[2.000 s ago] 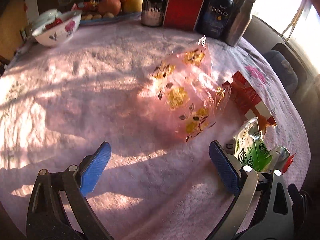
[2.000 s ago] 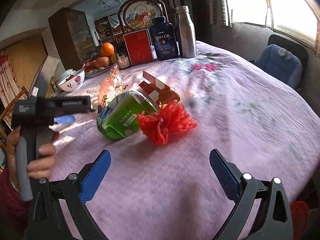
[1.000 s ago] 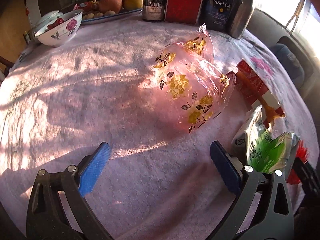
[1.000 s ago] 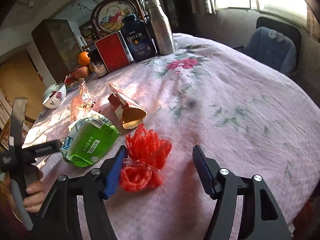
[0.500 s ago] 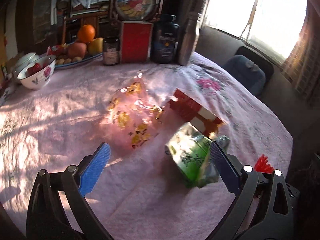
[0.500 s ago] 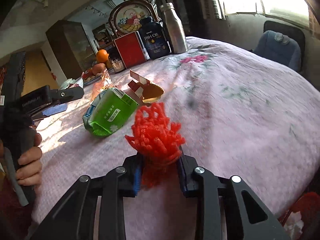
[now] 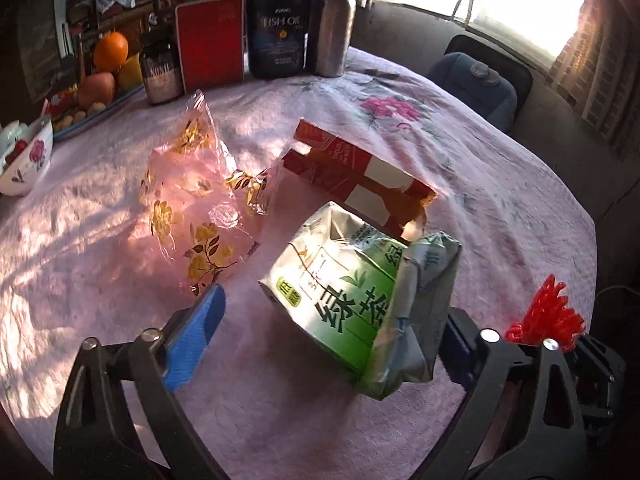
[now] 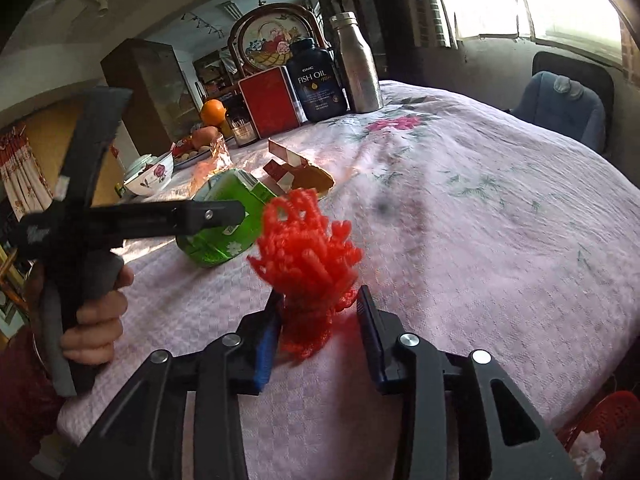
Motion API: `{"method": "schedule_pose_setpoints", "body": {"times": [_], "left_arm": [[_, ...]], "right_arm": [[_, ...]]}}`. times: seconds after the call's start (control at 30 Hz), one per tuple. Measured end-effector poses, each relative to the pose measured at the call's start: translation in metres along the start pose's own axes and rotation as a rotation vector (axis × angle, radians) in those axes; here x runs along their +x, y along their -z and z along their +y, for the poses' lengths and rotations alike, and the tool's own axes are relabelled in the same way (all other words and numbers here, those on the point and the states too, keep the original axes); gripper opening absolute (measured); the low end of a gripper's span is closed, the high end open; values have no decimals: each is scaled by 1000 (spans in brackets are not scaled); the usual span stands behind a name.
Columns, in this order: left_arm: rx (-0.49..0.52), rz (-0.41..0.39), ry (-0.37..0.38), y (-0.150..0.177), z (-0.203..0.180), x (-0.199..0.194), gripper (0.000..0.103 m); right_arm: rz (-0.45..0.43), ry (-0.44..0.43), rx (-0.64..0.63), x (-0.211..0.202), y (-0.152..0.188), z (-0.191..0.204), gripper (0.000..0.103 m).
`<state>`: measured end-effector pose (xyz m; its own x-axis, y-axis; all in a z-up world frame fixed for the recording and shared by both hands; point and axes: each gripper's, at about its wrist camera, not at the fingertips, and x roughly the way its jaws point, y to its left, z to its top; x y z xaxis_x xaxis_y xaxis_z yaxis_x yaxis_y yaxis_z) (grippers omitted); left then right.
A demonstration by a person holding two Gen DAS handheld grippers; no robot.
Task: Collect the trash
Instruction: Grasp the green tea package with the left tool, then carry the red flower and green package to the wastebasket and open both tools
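Along the worktop's (image 8: 500, 240) far edge stand a steel bottle (image 8: 357, 66), fish oil jar (image 8: 319, 80) and red tin (image 8: 269, 102); a floral bowl (image 8: 150, 176) sits toward its left edge.

On the table (image 7: 500, 168): one green pack (image 7: 360, 304), one red carton (image 7: 352, 164), one floral plastic bag (image 7: 196, 204), one red net (image 8: 308, 248). At twelve o'clock: two dark jars (image 7: 278, 26), one steel bottle (image 7: 332, 20).

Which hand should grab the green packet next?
Left. The left gripper already has its open jaws on either side of the green packet. The right gripper is busy with the red net between its fingers.
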<state>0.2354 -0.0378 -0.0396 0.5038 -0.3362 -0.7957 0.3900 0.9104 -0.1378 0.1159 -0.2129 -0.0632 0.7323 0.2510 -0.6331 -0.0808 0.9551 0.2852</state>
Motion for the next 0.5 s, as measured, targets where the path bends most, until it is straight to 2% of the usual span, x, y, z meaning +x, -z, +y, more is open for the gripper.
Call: {"method": "schedule_pose_setpoints", "body": {"times": [0.03,0.07,0.2,0.37,0.4,0.47,0.5], "left_arm": [[-23,17,53,-1,5,1,70],[-46,23,94,-2,9,1,66],[-36,-81,24,-3,12,-25,66],[-44,-201,21,-4,20,-69,66],[-51,-213,17,-4,22,-74,66],[-67,-230,8,-8,26,-78,66],[-73,-233,4,-8,28,-79,66]], "right_arm": [[3,-3,3,0,-1,1,45],[9,-10,12,1,-2,1,47],[21,-42,77,2,-12,0,66],[30,5,86,9,-21,-2,69],[40,13,82,12,-19,-2,67],[29,23,68,9,-16,-1,33],[20,10,63,5,-15,0,28]]}}
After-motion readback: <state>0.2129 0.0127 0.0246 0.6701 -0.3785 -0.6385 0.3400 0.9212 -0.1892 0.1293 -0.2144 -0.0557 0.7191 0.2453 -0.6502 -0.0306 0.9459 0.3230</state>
